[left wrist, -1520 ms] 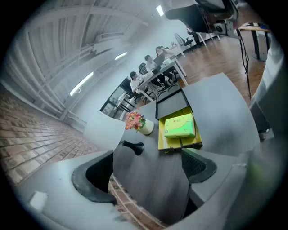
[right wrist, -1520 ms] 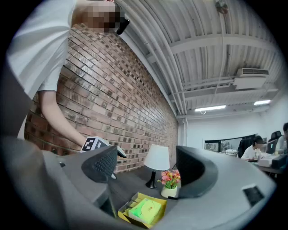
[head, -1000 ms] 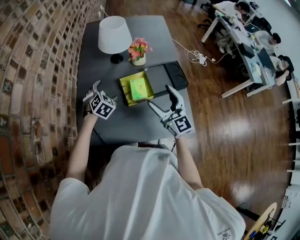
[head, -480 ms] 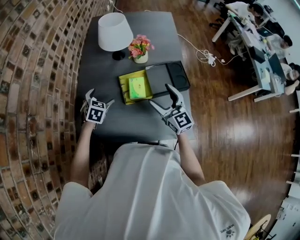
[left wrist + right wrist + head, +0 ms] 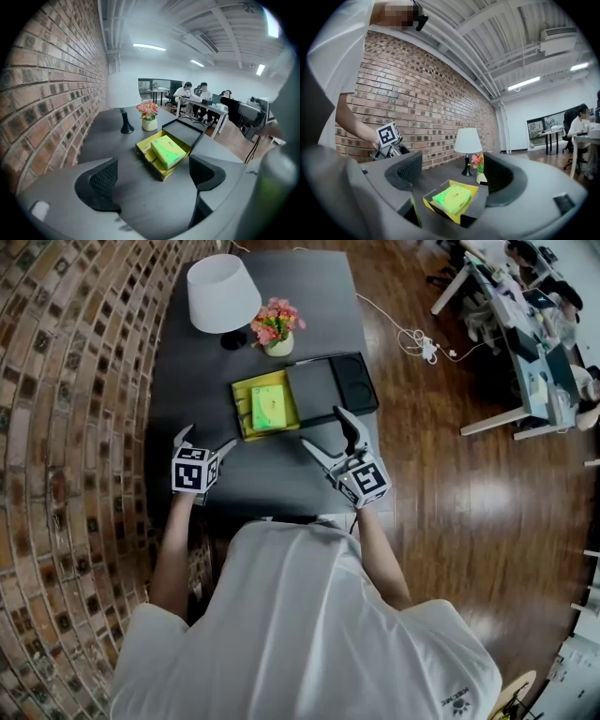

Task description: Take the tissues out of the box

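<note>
Light, squashy-looking tissue pack [image 5: 270, 407] ahead of fingers [image 5: 104, 180]: pinch long sides; left gripper [image 5: 207, 437], right gripper [image 5: 322, 427] spread, empty.

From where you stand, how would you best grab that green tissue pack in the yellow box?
Probably from above, jaws across the two long sides of the green tissue pack. It lies in the open yellow box, whose walls block a sideways approach; its top is uncovered.
</note>
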Tool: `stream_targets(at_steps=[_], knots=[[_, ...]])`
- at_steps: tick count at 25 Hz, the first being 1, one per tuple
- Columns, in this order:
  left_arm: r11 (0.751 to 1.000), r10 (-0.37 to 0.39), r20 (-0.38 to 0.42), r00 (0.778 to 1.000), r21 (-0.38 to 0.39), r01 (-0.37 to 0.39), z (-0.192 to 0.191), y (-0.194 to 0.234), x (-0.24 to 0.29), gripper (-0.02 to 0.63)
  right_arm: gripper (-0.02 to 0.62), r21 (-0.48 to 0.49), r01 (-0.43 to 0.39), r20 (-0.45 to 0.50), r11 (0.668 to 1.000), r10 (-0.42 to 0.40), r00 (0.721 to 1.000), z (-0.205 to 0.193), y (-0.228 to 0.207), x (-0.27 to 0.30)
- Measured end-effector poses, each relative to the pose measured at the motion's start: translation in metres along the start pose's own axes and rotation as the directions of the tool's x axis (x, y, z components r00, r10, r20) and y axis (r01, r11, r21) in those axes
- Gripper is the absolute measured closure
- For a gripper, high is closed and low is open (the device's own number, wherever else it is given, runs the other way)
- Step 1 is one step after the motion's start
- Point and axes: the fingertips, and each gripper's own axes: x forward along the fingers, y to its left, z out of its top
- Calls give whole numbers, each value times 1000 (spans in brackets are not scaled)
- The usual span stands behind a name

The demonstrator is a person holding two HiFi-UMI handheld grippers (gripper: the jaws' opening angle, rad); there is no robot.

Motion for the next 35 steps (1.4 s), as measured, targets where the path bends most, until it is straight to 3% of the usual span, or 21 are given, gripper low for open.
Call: stream_targets(at_steps=[13,20,24,31,35], knots=[[990,-64,65,996,-124,72,27,-58,40,120,189,38,59,-53,998,-57,997,-20,-30,-36],[977,-123,10,992,-174,123,36,-86,96,47,189,44,92,-67,995,-89,994,-20,-36,-53],[981,-106,-9,994,-165,103,44,-94,132,17,189,42,107,-86,993,-103,991,-20,-37,-63],[986,-16,-148,989,-164,-9,23,-74,187,18,189,57,147,-99,987,-141,985,-24,-33,-73],[990,8,-200,980,-138,-36,17,-63,202,18,189,65,170,-107,983,-163,981,-23,-32,-75]])
